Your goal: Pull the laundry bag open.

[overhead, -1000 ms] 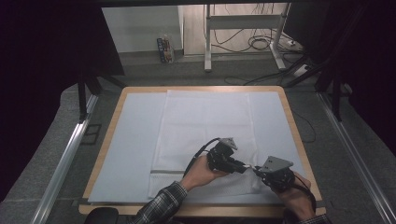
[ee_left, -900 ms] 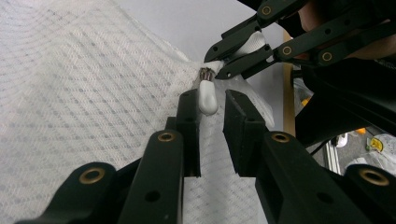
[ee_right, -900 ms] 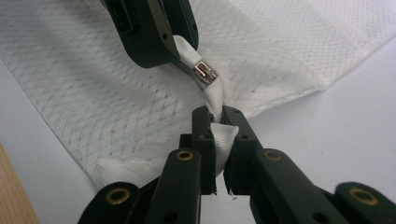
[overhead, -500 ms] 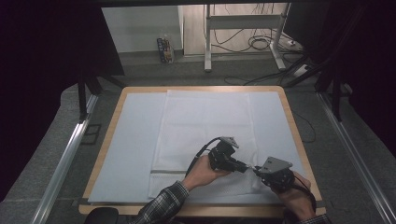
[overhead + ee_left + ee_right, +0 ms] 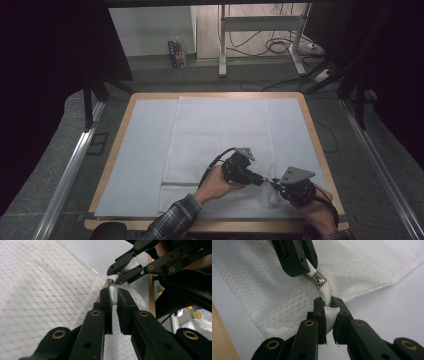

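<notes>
A white mesh zip bag (image 5: 220, 130) lies flat on the pale mat (image 5: 142, 150). Both grippers meet at its near right corner. My left gripper (image 5: 261, 180) is shut on the white pull tab (image 5: 113, 293) of the metal zipper slider (image 5: 319, 280). Facing it from the right, my right gripper (image 5: 274, 183) is shut on the white fabric end (image 5: 329, 315) of the bag's corner, just past the slider. In the left gripper view the right gripper (image 5: 117, 277) pinches that fabric close ahead. The cloth is pulled taut between the two grips and lifted slightly off the mat.
The mat covers a wooden table (image 5: 320, 145) whose right edge runs close beside my right hand. Metal rails (image 5: 70, 170) flank the table. Beyond the far edge stand a frame's legs and cables (image 5: 280, 45) on the floor.
</notes>
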`<state>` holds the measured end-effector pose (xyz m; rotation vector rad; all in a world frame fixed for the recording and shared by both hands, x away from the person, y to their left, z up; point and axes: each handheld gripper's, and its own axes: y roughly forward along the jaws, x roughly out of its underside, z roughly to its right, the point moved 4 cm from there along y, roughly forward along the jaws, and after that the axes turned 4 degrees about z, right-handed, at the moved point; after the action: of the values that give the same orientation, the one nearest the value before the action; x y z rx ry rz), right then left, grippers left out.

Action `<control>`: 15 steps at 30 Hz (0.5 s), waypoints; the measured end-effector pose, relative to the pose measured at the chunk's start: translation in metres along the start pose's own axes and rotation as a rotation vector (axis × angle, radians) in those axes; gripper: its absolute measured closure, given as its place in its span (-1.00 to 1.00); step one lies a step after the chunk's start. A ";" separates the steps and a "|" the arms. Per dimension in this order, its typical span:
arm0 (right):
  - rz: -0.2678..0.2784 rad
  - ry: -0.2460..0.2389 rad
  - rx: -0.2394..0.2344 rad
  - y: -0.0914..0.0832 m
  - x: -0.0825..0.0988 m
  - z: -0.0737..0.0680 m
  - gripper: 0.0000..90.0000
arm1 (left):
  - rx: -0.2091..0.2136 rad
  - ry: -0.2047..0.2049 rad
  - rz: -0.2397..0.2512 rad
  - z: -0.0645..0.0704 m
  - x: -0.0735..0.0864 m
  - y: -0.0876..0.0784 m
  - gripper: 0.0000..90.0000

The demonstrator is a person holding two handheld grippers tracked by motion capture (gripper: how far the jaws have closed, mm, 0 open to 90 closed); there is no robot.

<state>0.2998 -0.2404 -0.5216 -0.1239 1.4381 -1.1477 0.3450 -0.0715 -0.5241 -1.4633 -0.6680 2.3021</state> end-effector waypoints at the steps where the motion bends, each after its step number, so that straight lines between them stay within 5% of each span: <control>1: -0.006 -0.001 0.001 0.000 0.000 0.000 0.81 | 0.002 -0.023 0.018 0.001 0.000 0.001 0.86; 10: -0.012 0.008 -0.006 0.001 0.000 0.000 0.80 | 0.035 -0.053 0.023 -0.004 0.003 0.000 0.87; 15: 0.004 0.032 -0.015 0.001 0.000 0.002 0.54 | 0.011 -0.024 0.016 -0.005 0.003 -0.002 0.88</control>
<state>0.3021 -0.2414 -0.5217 -0.1134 1.4745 -1.1406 0.3486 -0.0671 -0.5270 -1.4439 -0.6513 2.3355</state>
